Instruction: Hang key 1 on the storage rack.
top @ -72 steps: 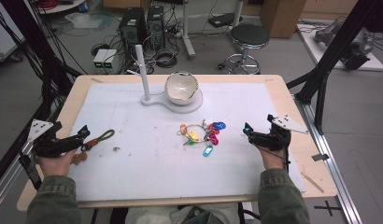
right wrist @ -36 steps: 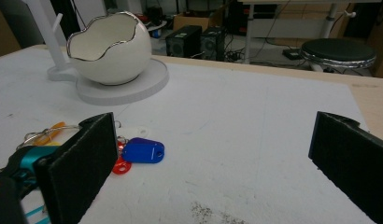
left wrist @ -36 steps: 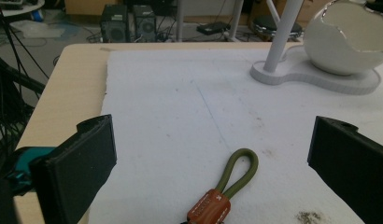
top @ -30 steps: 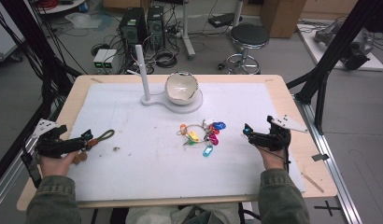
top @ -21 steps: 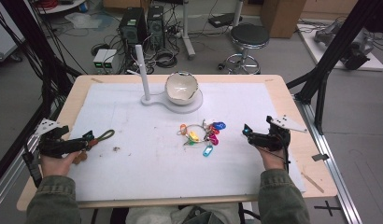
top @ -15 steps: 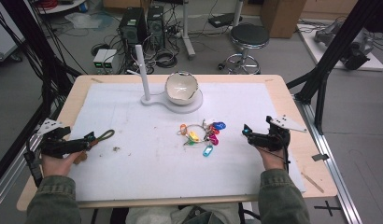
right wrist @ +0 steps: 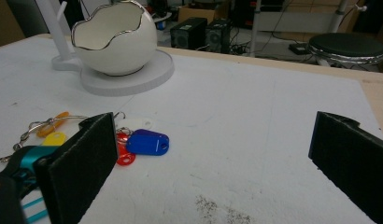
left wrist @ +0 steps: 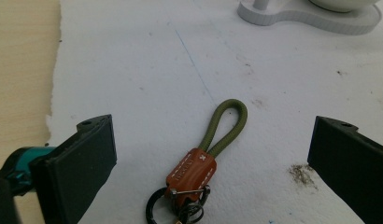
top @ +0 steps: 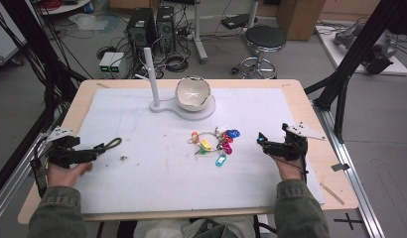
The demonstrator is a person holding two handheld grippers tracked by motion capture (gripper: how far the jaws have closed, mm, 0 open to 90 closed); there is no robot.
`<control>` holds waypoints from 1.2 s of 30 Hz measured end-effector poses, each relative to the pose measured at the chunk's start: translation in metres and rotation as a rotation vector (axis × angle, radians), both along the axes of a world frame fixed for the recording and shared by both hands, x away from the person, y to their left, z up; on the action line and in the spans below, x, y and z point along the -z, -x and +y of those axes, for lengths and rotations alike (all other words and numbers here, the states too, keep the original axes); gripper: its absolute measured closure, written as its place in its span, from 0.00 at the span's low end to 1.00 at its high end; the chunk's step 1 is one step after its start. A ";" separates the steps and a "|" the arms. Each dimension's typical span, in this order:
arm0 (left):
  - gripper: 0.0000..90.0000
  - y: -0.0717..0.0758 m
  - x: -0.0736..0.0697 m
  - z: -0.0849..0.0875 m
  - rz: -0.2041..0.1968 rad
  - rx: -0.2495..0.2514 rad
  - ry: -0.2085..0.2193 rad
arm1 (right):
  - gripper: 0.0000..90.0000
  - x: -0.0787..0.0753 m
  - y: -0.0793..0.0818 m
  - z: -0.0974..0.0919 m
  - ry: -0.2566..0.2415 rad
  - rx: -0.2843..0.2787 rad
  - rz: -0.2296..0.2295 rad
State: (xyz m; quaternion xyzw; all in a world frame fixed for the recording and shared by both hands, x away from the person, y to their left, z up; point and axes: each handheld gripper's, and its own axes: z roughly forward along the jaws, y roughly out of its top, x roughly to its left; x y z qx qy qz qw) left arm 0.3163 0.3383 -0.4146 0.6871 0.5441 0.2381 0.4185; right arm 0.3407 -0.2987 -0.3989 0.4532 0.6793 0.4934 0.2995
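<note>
Holding both claws apart over the surface, neither gripping anything.

My left claw [left wrist: 213,158] stands wide apart near the left edge of the white mat [top: 157,173], its jaws flanking the key strap [left wrist: 206,154] without touching it. That strap lies flat on the mat, green cord loop pointing away, brown leather tab and black ring nearest me. My right claw [right wrist: 208,158] is likewise wide apart at the right side, the bunch of coloured key tags [top: 216,144] lying just to its left. An egg-shaped white bowl [top: 192,93] sits on its stand at the far middle.
</note>
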 end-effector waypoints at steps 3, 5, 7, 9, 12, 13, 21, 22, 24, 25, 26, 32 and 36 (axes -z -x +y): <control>0.02 -0.002 0.002 0.000 0.022 0.004 -0.002 | 0.01 0.000 -0.001 0.001 0.004 -0.002 0.001; 0.02 -0.003 0.003 0.000 0.034 0.009 -0.004 | 0.01 0.001 0.000 0.001 0.003 -0.003 0.007; 0.02 -0.004 0.004 0.000 0.040 0.011 -0.003 | 0.01 0.001 0.000 0.001 0.006 -0.004 0.006; 0.02 -0.005 0.005 0.000 0.046 0.011 -0.003 | 0.01 0.001 0.000 0.001 0.006 -0.004 0.009; 0.02 -0.006 0.006 0.000 0.065 0.017 -0.006 | 0.01 0.001 0.000 0.001 0.009 -0.003 0.008; 0.02 -0.007 0.007 0.000 0.072 0.022 -0.009 | 0.01 0.001 0.000 0.001 0.010 -0.004 0.007; 0.02 -0.012 0.012 -0.002 0.128 0.049 -0.023 | 0.01 0.001 0.000 0.001 0.016 -0.006 0.009; 0.02 -0.012 0.013 -0.003 0.132 0.049 -0.023 | 0.01 0.001 0.000 0.001 0.016 -0.006 0.009; 0.02 -0.013 0.014 -0.003 0.147 0.052 -0.031 | 0.01 0.001 0.001 0.001 0.013 -0.006 0.016; 0.02 -0.014 0.014 -0.003 0.153 0.051 -0.033 | 0.01 0.002 0.001 0.001 0.014 -0.006 0.015; 0.02 -0.014 0.014 -0.003 0.153 0.051 -0.033 | 0.01 0.002 0.001 0.001 0.014 -0.006 0.015; 0.02 -0.016 0.016 -0.003 0.181 0.052 -0.038 | 0.01 0.002 0.001 0.001 0.017 -0.007 0.018; 0.04 -0.016 0.017 -0.004 0.192 0.050 -0.048 | 0.01 0.002 0.001 0.001 0.017 -0.007 0.019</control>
